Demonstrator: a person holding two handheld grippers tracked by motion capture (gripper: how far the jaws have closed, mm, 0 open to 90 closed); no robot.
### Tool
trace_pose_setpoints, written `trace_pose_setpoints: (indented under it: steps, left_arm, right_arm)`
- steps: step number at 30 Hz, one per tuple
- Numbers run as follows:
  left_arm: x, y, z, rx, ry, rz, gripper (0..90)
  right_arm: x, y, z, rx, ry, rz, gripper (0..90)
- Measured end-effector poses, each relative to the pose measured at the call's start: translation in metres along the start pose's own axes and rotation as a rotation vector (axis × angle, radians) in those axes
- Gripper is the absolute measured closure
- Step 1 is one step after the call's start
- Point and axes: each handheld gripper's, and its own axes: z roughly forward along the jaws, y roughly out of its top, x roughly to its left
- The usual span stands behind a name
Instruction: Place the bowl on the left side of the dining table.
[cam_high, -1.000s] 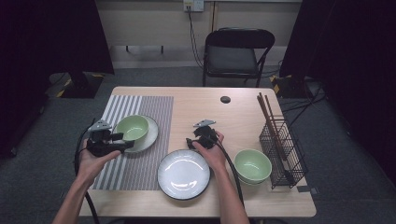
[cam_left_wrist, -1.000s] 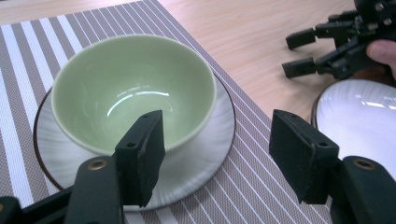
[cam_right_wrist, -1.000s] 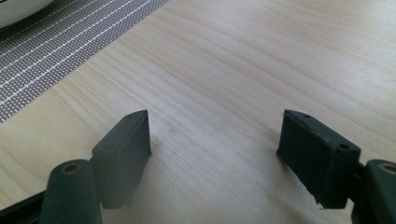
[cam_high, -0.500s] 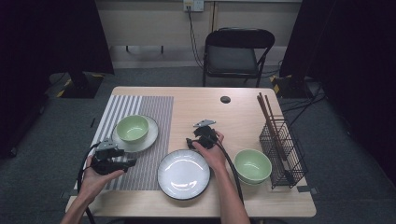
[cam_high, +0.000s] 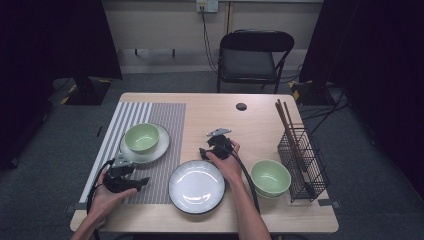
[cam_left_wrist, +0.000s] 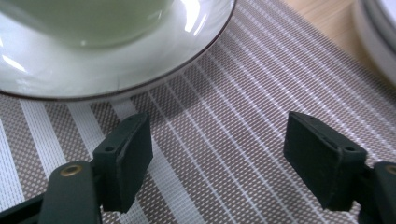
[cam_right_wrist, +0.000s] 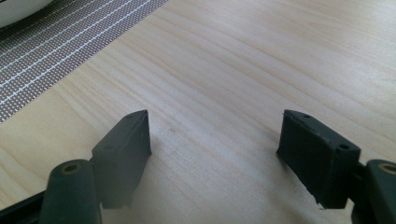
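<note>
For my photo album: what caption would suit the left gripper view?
Open left gripper poised over a striped placemat, just short of a white plate carrying a green bowl.

A pale green bowl (cam_high: 142, 137) sits upright on a white saucer (cam_high: 155, 151) on the striped placemat (cam_high: 165, 117).

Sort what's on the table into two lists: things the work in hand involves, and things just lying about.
In the job:
- green bowl on its plate, on the striped mat
- empty white plate
- left claw, open
- right claw, open

Lying about:
- second green bowl
- wire rack with chopsticks
- folding chair
</note>
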Motion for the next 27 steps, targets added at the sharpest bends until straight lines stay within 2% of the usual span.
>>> trace_pose_setpoints:
  steps: [2,3,5,6,9,12,15,16,19,24,27]
  left_arm:
    - [0.0,-0.002,0.003,0.011,0.005,-0.004,23.0]
    - [-0.001,-0.004,0.003,0.01,0.011,0.023,23.4]
    - [0.0,-0.004,0.003,0.008,0.005,0.028,23.3]
    - [0.001,-0.005,0.003,0.001,-0.003,0.029,23.1]
    - [-0.001,-0.008,0.005,-0.029,0.02,0.04,21.5]
    - [0.0,-0.009,0.005,-0.038,0.013,0.046,21.3]
    - [0.0,-0.012,0.005,-0.063,0.014,0.044,21.0]
    - [0.002,-0.015,0.006,-0.08,0.008,0.056,19.5]
    - [0.002,-0.015,0.006,-0.08,0.01,0.055,19.5]
    - [0.002,-0.015,0.006,-0.08,0.011,0.054,19.4]
    - [0.002,-0.015,0.006,-0.08,0.009,0.054,19.4]
  right_arm:
    - [0.001,0.0,0.0,0.0,-0.003,0.005,24.4]
    - [0.001,0.0,-0.001,0.002,-0.003,0.006,24.1]
    - [0.001,0.0,-0.001,0.004,-0.001,0.001,24.0]
    - [0.002,0.0,-0.002,0.01,0.003,0.004,23.7]
    - [0.002,0.0,-0.004,0.02,0.022,0.016,22.8]
    - [0.003,0.0,-0.005,0.018,0.031,0.018,22.1]
    - [0.004,0.002,-0.012,-0.008,0.037,0.025,21.9]
    - [0.005,0.004,-0.016,-0.022,0.032,0.027,21.9]
    - [0.005,0.007,-0.021,-0.039,0.028,0.025,22.0]
    - [0.007,0.016,-0.038,-0.078,0.047,0.04,22.3]
    - [0.009,0.019,-0.044,-0.092,0.037,0.039,22.4]
